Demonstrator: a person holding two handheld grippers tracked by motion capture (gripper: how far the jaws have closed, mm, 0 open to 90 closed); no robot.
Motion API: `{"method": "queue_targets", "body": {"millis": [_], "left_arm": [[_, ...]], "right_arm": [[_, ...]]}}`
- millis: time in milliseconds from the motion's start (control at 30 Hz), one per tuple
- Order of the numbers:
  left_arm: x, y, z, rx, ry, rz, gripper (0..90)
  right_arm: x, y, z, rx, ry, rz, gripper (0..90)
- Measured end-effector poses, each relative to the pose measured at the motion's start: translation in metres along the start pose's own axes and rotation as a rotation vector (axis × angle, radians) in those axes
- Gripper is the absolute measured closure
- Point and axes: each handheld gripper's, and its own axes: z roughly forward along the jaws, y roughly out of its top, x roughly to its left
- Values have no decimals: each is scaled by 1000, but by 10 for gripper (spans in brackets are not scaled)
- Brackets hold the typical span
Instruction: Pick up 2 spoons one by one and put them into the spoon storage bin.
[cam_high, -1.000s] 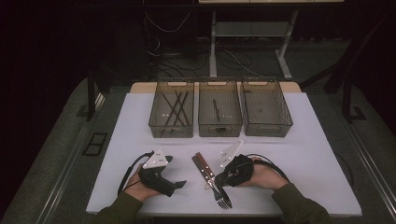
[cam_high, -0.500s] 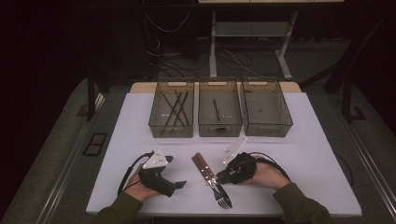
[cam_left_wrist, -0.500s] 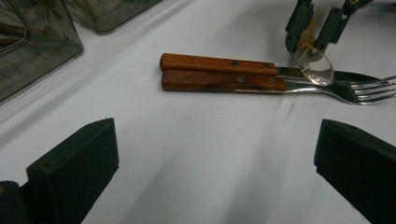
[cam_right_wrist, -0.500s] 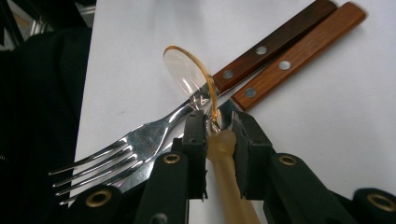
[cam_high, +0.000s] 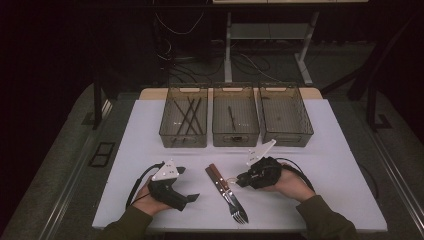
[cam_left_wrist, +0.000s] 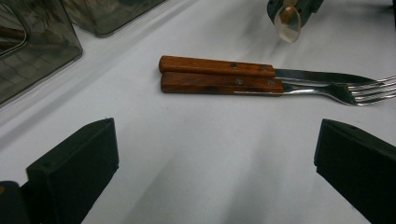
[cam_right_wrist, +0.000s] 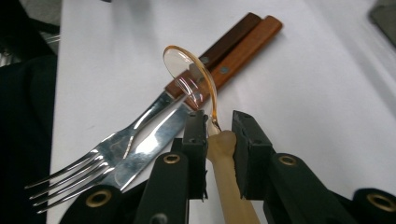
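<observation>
- A white table top (cam_high: 345, 150) takes up the middle of the high view; a light wooden edge (cam_high: 150, 93) shows at its far side
- Grey floor (cam_high: 60, 165) lies to the left and right of the table; a small dark pad with two squares (cam_high: 101, 154) sits on it at the left
- Behind the table the room is dark; the pale legs and crossbar of a second desk (cam_high: 270, 35) stand there, with loose cables (cam_high: 172, 27) hanging and trailing on the floor beneath
- Dark stand legs (cam_high: 372, 95) rise at the right; another dark post (cam_high: 97, 102) stands at the left
- Light falls mostly on the table top; the surroundings stay dim
</observation>
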Motion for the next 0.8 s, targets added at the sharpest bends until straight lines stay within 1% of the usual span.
{"method": "queue_targets", "body": {"millis": [133, 267, 333, 533, 567, 800], "left_arm": [[0, 0, 0, 3, 0, 3, 0], [0, 0, 0, 1, 0, 3, 0], [0, 0, 0, 2, -1, 4, 0], [0, 0, 0, 1, -1, 3, 0], [0, 0, 0, 2, -1, 3, 0], [0, 0, 0, 5, 1, 4, 0]], "right_arm": [[-2, -1, -2, -9, -30, 20, 761], [-4, -1, -6, -21, -77, 54, 761], [-5, -2, -8, -32, -94, 74, 761], [-8, -3, -14, -61, -147, 161, 760], [-9, -3, -15, -71, -163, 172, 761], [-16, -3, -25, -108, -213, 219, 761]]}}
